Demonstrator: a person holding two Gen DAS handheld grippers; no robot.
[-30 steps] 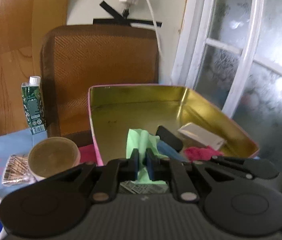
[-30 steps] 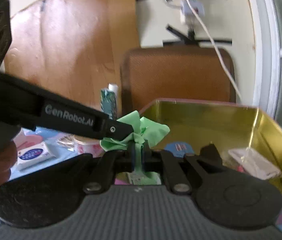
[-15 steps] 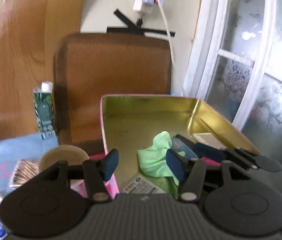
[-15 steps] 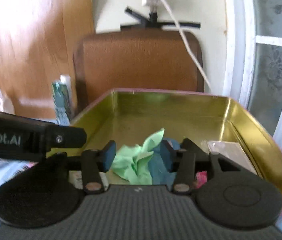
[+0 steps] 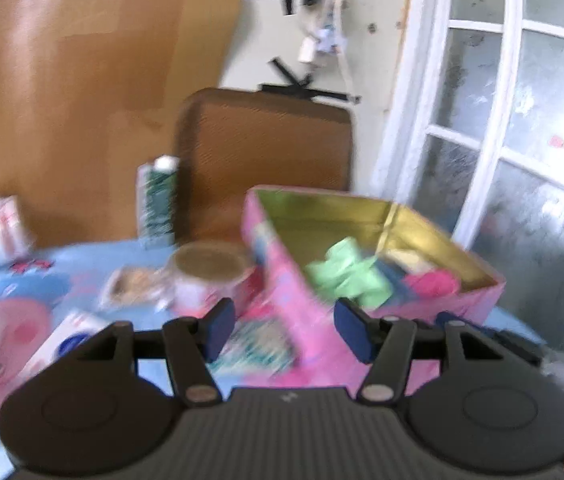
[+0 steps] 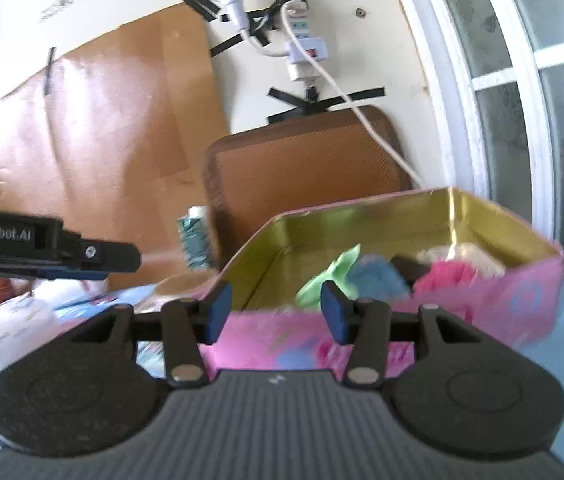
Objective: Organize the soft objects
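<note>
Your pink tin box (image 6: 402, 344) with its gold inside sits on the blue patterned tablecloth (image 5: 62, 276), right of the round paper cup (image 5: 208, 266). The green cloth (image 5: 346, 276) lies crumpled inside it, beside blue and pink pieces. Your left gripper (image 5: 284, 330) and right gripper (image 6: 276, 312) have just been opening; both stand apart, empty, on the near side of the box.

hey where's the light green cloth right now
The crumpled light green cloth lies inside the pink tin box with the gold lining, toward its left side in both wrist views, beside a blue cloth.
</note>
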